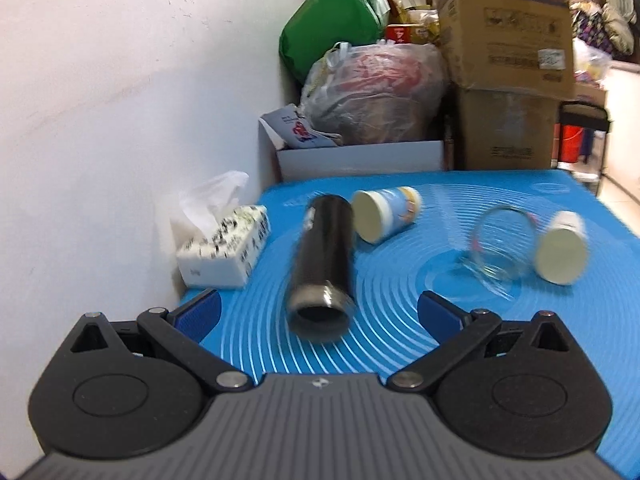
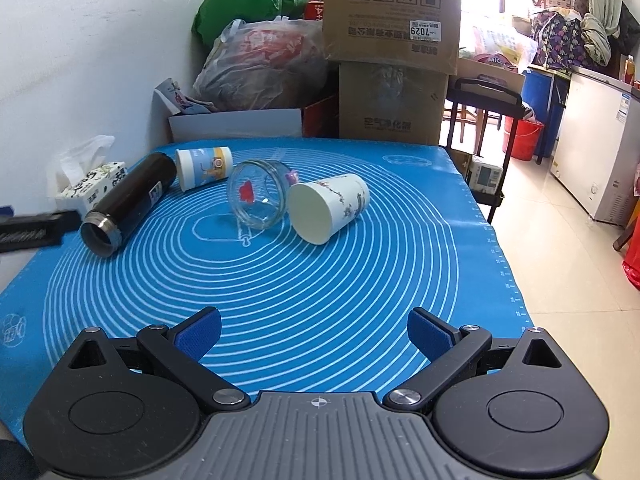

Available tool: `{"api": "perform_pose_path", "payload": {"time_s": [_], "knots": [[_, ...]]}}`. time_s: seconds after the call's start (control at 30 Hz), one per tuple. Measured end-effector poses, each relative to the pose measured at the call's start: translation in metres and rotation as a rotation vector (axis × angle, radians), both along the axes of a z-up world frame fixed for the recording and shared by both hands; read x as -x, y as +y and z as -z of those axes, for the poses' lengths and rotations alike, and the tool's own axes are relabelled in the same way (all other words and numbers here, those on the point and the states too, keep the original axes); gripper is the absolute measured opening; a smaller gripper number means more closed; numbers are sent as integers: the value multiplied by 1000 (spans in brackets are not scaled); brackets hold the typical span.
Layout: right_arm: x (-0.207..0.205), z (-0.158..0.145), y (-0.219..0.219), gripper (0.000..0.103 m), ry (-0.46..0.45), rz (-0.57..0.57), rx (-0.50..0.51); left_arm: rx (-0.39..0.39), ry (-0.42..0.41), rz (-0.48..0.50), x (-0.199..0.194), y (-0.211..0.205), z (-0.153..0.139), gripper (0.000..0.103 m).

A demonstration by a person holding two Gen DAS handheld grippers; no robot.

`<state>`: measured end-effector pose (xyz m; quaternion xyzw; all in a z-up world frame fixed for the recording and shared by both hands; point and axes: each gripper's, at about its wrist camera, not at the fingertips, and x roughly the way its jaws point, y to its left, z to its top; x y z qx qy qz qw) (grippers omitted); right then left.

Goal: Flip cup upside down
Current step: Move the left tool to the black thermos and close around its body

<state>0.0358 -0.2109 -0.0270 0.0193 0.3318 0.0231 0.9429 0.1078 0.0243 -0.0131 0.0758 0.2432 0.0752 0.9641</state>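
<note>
Blue mat (image 2: 360, 280) covers worktop; wall left, boxes (image 2: 392, 60) behind, floor right. Left claw (image 1: 320, 312), right claw (image 2: 314, 334) spread, empty.

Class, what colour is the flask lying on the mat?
Black flask with a silver neck; clearest in the right wrist view.

The surface (image 2: 460, 240) is covered by a blue mat (image 2: 320, 280) with white rings. On it, all lying on their sides, are a black flask (image 2: 132, 204), two paper cups (image 2: 204, 168) (image 2: 328, 208) and a glass jar (image 2: 258, 196). A tissue pack (image 2: 94, 186) sits at the left edge, possibly just off the mat.
</note>
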Motion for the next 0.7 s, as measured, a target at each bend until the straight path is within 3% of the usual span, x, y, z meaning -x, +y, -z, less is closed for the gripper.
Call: {"api": "perform_pose_path", "payload": {"time_s": [0.23, 0.33, 0.43, 0.5, 0.63, 0.7], "knots": [[-24, 12, -7, 101, 16, 13, -2, -16, 44, -57, -88, 21, 23, 103], [-33, 19, -8, 101, 24, 11, -1, 0, 62, -38, -111, 23, 33, 103], [-44, 27, -9, 100, 40, 10, -3, 4, 127, -39, -137, 22, 47, 102], [-49, 31, -9, 100, 44, 6, -5, 10, 157, -37, -149, 21, 51, 88], [-56, 36, -8, 100, 53, -3, -5, 64, 267, -24, -169, 21, 55, 75], [-58, 39, -8, 100, 58, -5, -8, 23, 305, -30, -175, 18, 58, 70]]}}
